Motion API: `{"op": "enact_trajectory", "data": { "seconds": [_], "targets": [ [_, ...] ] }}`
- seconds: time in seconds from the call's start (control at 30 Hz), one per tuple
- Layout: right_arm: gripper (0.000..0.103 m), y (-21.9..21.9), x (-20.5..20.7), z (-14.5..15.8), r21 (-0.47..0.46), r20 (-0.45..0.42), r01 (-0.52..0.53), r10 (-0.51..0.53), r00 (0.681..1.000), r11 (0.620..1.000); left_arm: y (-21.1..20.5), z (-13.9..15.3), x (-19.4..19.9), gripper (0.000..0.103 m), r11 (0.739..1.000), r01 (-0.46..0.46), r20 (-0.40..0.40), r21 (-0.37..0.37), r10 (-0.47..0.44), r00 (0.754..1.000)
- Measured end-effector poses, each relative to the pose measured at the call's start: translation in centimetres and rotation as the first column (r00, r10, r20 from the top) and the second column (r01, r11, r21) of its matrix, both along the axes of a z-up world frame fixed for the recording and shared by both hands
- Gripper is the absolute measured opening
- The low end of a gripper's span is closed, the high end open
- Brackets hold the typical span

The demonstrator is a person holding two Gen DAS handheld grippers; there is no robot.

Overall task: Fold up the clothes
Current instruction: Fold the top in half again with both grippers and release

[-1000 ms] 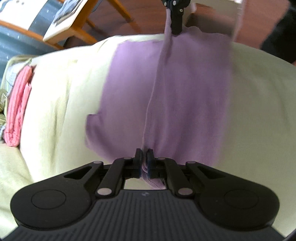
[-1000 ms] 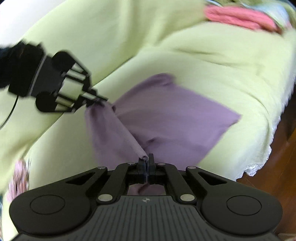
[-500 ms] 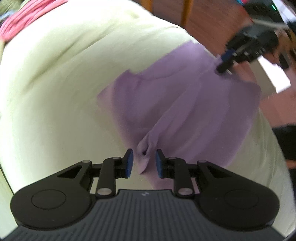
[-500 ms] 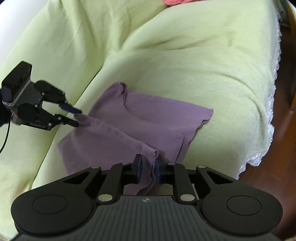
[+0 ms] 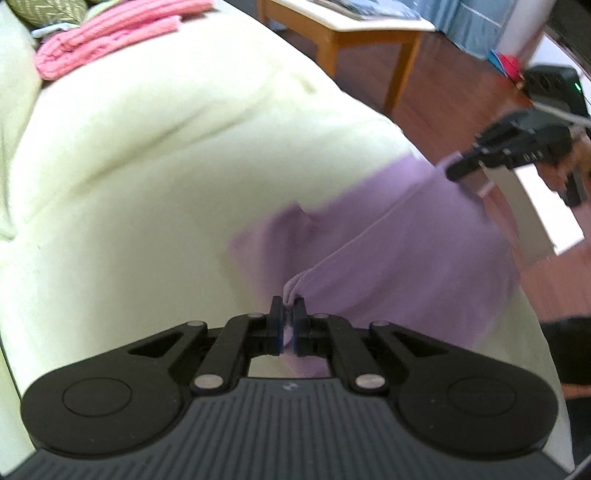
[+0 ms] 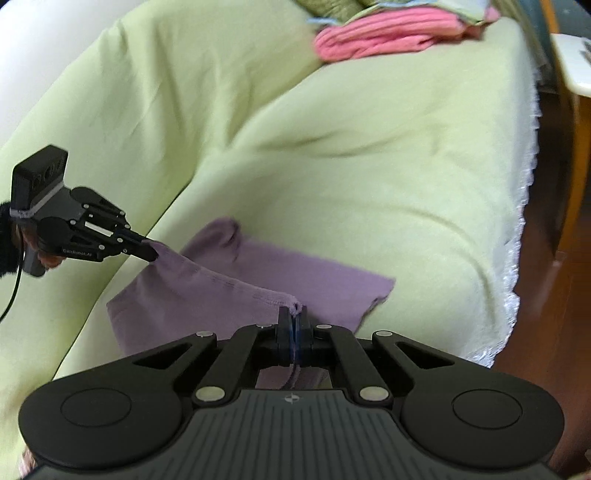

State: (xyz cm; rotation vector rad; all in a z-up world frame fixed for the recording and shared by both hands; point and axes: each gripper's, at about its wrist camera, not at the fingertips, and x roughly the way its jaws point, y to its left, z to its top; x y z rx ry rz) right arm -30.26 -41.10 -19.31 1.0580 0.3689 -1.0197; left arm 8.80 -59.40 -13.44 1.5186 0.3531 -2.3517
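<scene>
A purple garment [image 5: 399, 266] lies on a pale green sofa cover [image 5: 147, 177]; it also shows in the right wrist view [image 6: 295, 280]. My left gripper [image 5: 287, 314] is shut on one end of a raised edge of the garment. My right gripper [image 6: 294, 317] is shut on the other end of that edge. The edge runs taut between the two grippers, lifted a little above the cloth below. The right gripper shows in the left wrist view [image 5: 458, 170]. The left gripper shows in the right wrist view [image 6: 149, 253].
Folded pink clothes [image 5: 107, 35] are stacked at the far end of the sofa, also in the right wrist view [image 6: 388, 33]. A wooden table [image 5: 354, 26] stands on the wooden floor [image 5: 443, 107] beside the sofa. The cover's lace hem [image 6: 517, 266] hangs over the front edge.
Both grippers were shut on the garment, opened over it half a second ago, and are now shut on a new edge. The garment lies flatter and partly folded.
</scene>
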Motion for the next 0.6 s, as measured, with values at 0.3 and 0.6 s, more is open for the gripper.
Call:
{"op": "enact_trajectory", "data": {
  "seconds": [0.3,0.6],
  "targets": [
    [0.001,-1.7,-1.6,-1.4,0.032,-0.018,0.101,-0.101,0.995,0.994,-2.6,-2.1,-3.0,0.002,0.999,-0.014,-0.002,-0.042,0.014,1.000],
    [0.001,-2.1,-1.8,-2.8,0.066,-0.035,0.118,-0.116,0.993,0.991,-3.8,-4.0,-3.3,0.003,0.999,-0.041,0.008,-0.024,0.041,0.999]
  ]
}}
